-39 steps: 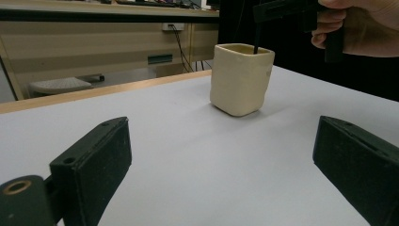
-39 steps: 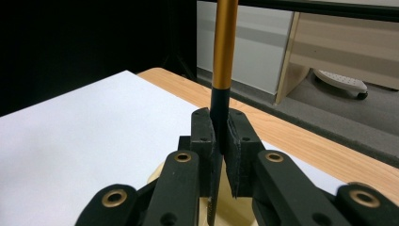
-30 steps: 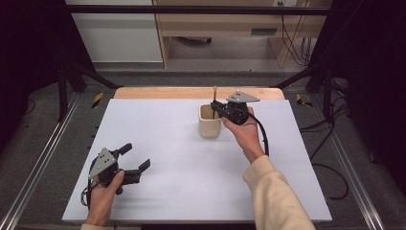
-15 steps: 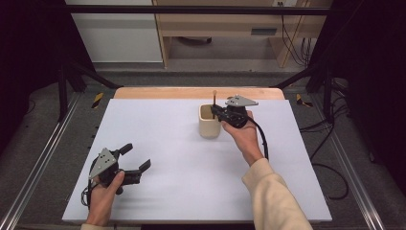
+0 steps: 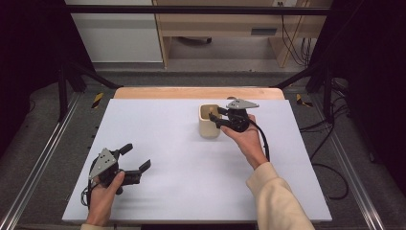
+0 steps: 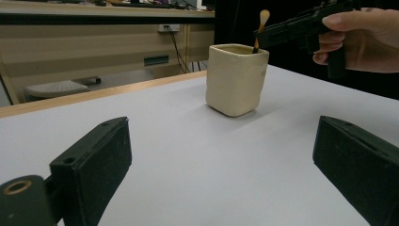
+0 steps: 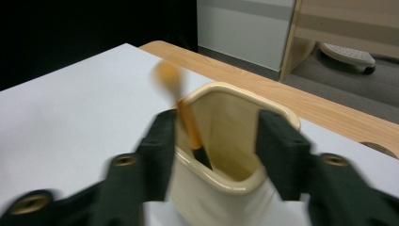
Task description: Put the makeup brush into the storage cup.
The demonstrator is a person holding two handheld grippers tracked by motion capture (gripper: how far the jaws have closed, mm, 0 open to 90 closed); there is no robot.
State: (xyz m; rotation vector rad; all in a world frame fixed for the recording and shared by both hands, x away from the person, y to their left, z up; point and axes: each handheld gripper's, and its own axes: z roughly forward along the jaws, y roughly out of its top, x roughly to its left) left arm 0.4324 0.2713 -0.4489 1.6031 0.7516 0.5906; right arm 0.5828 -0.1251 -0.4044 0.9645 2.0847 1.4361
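The right gripper (image 7: pixel 214 141) has just been opening, jaws apart, releasing the brush (image 7: pixel 181 108) into the cup (image 5: pixel 209 120) at one o'clock; left gripper (image 5: pixel 133 160) gapes idle.

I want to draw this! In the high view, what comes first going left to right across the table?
Left claw → cup → right claw, open at the cup, its jaws having just been opening.
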